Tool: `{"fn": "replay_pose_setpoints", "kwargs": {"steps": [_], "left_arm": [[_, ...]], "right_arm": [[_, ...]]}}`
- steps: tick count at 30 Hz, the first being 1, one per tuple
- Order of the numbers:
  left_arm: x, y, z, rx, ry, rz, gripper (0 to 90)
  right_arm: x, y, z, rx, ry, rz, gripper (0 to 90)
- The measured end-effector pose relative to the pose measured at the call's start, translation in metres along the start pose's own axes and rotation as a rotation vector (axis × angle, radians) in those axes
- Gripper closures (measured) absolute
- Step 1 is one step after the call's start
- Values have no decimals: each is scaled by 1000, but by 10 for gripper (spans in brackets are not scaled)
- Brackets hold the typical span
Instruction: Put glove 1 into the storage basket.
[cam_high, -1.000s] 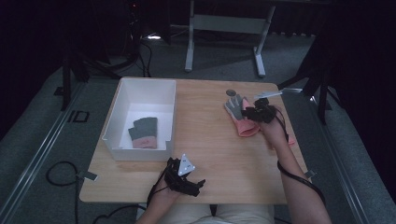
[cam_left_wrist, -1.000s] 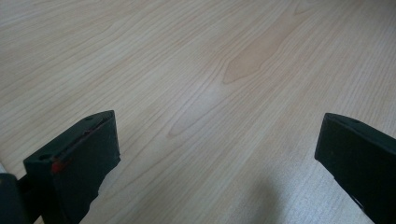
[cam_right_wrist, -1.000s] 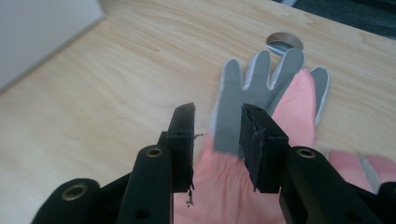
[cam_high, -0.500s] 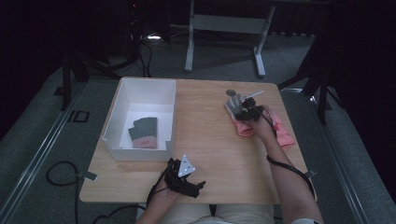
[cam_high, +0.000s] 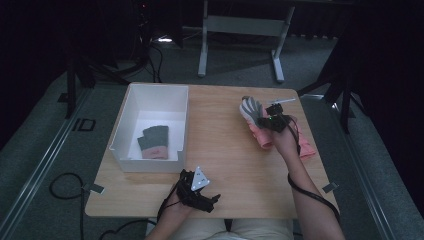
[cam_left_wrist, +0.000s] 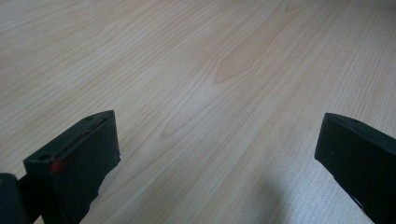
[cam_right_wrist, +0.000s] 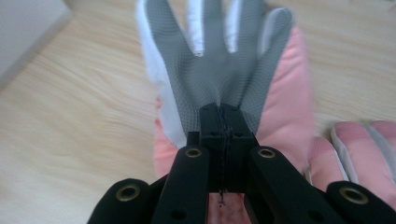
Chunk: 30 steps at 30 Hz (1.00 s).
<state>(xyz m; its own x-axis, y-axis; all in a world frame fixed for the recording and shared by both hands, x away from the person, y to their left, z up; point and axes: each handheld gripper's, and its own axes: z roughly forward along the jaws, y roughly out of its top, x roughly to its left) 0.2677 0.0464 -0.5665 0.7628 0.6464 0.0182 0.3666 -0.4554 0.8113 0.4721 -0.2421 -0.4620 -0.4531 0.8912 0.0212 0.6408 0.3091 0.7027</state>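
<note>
- At the near edge of the table (cam_high: 235, 165), the left gripper (cam_high: 200, 192) rests low over bare wood in the high view; in the left gripper view its jaws stand wide apart with nothing but wood grain between them.
- Just beyond it, on the left half of the table, sits a white bin (cam_high: 131, 127) with a folded pair of grey gloves with pink cuffs (cam_high: 152, 142) lying on its floor, well apart from the other glove work.
- Nothing stands on the open wood between the bin and the right side.
- On the right half, the right gripper (cam_right_wrist: 223, 122) has its jaws pressed together on the palm of a grey and white glove (cam_right_wrist: 219, 56); they have just been closing, with the glove fabric pinched between them.
- That glove lies flat, its long axis running away from the person, fingers spread and pointing toward the far edge.
- Under and beside it lies a pink glove (cam_right_wrist: 285, 102), touching it, and a second pink glove (cam_right_wrist: 355, 149) sits just to the right.
- The person's right forearm reaches in from the near right corner and covers part of the pink gloves in the high view.
</note>
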Motion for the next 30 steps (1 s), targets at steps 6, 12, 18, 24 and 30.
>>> {"fn": "replay_pose_setpoints", "kwargs": {"steps": [6,12,18,24,30], "left_arm": [[-1,2,0,-14,-4,5,0],[-3,3,0,-24,-4,16,0],[-5,3,-1,-32,-5,29,0],[-8,5,0,-28,-17,41,0],[-8,5,2,-27,-20,46,0]], "right_arm": [[26,-8,-63,-112,11,62,891],[55,-28,-103,-183,34,141,891],[81,-56,-93,-141,54,220,891],[91,-82,-41,-13,71,280,891],[96,-88,-7,23,52,320,886]]}}
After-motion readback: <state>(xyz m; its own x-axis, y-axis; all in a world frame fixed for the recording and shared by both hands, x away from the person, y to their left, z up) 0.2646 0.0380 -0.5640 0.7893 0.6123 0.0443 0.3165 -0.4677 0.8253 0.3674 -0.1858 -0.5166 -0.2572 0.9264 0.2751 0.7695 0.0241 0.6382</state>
